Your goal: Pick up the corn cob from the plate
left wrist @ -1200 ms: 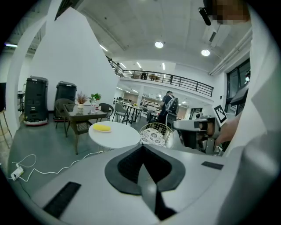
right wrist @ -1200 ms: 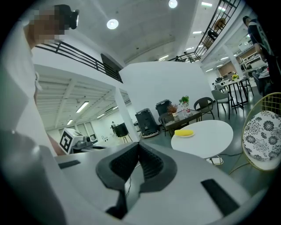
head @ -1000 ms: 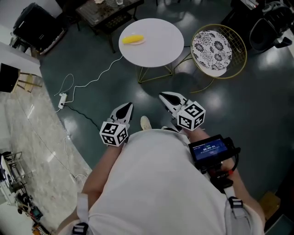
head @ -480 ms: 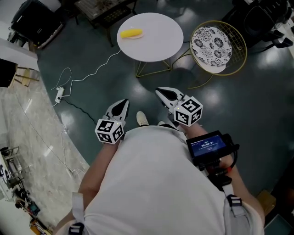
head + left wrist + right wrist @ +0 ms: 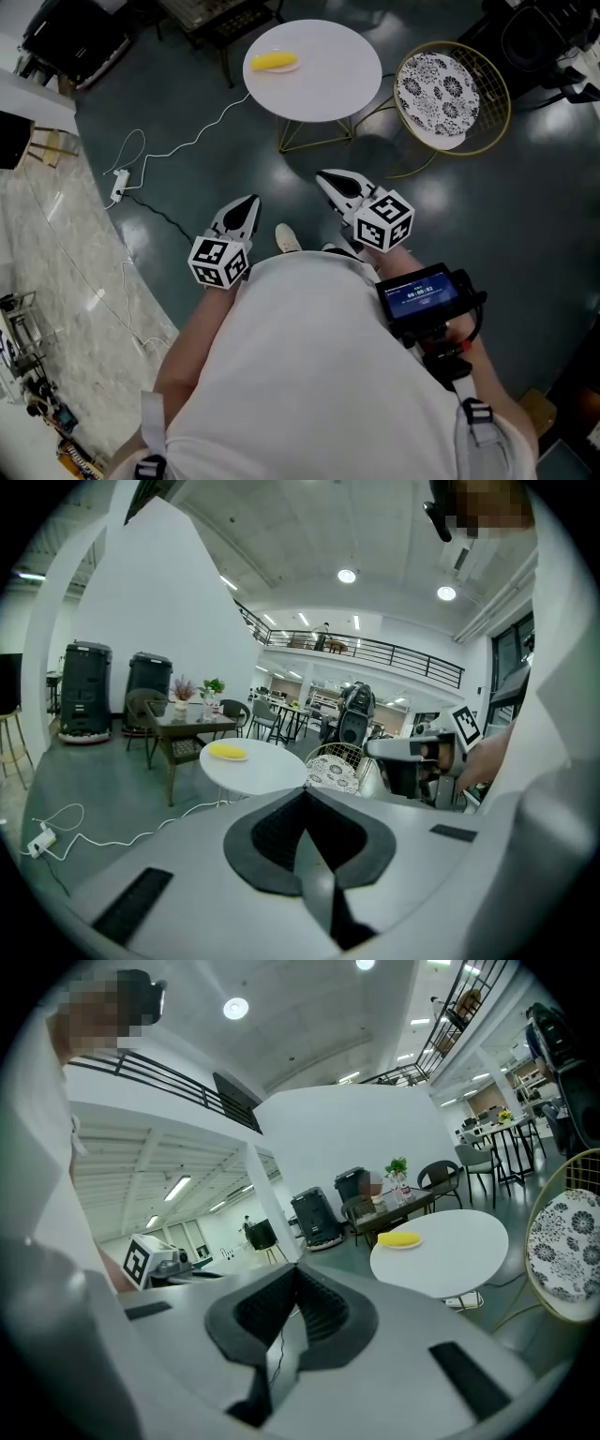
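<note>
A yellow corn cob (image 5: 273, 61) lies on a small white plate (image 5: 293, 65) at the far left of a round white table (image 5: 323, 80). The cob (image 5: 227, 751) also shows in the left gripper view and, small, as a yellow cob (image 5: 398, 1237) in the right gripper view. Both grippers are held close to the person's body, well short of the table. My left gripper (image 5: 248, 202) is shut with nothing in it. My right gripper (image 5: 325, 177) has its jaws together and holds nothing.
A gold wire chair (image 5: 494, 122) with a patterned cushion (image 5: 441, 94) stands right of the table. A white cable (image 5: 183, 145) and power strip (image 5: 116, 187) lie on the dark floor at left. A dark glass table (image 5: 178, 726) stands behind the white one.
The view has shifted slightly, bringing the table a little nearer and rightward in the frame. Both grippers keep the same pose in front of the body.
</note>
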The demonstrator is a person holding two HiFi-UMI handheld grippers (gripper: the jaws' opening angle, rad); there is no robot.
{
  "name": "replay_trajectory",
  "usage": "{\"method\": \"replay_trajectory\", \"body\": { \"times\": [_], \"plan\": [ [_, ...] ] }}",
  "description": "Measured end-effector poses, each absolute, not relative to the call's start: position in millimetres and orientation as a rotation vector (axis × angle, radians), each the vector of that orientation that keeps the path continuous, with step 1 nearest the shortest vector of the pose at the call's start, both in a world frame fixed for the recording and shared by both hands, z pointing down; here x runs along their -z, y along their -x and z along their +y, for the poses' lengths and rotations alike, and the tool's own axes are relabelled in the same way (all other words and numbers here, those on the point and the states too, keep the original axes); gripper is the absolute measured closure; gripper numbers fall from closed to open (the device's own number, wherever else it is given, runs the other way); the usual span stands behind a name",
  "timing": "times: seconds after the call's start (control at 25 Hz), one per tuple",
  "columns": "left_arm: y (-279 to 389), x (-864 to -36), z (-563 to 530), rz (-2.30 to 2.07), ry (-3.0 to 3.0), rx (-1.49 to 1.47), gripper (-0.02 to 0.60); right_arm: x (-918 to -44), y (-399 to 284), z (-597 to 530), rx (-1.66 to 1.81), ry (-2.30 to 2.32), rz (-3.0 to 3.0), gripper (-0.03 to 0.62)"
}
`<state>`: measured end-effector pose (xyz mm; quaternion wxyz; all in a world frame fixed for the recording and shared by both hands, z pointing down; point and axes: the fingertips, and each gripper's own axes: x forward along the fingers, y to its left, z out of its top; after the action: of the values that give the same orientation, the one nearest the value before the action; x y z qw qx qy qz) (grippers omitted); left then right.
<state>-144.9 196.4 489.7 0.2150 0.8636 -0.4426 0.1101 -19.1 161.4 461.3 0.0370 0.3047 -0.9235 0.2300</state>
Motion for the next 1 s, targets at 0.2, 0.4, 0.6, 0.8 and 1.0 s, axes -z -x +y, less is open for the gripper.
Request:
{"method": "replay_trajectory", "body": {
  "times": [0.2, 0.4, 0.6, 0.8, 1.0],
  "plan": [
    [146.8, -485.0, 191.8, -1.241, -2.394, -0.294, 0.574, -458.6, 21.9, 157.3, -0.703, -0.927, -2.841, 0.586],
    [147.3, -483.3, 191.0, -1.234, -2.393, -0.29, 0.575, -454.5, 22.9, 156.8, -0.699, -0.928, -2.837, 0.586],
    [145.6, -476.9, 189.2, -1.226, -2.404, -0.293, 0.574, -448.4, 20.9, 156.0, -0.695, -0.94, -2.83, 0.586],
    [160.9, -484.1, 159.0, -1.22, -2.408, -0.308, 0.574, -457.4, 36.5, 124.2, -0.695, -0.945, -2.827, 0.586],
    [181.3, -489.4, 135.2, -1.215, -2.409, -0.305, 0.574, -462.7, 57.3, 98.0, -0.693, -0.948, -2.825, 0.586]
  ]
}}
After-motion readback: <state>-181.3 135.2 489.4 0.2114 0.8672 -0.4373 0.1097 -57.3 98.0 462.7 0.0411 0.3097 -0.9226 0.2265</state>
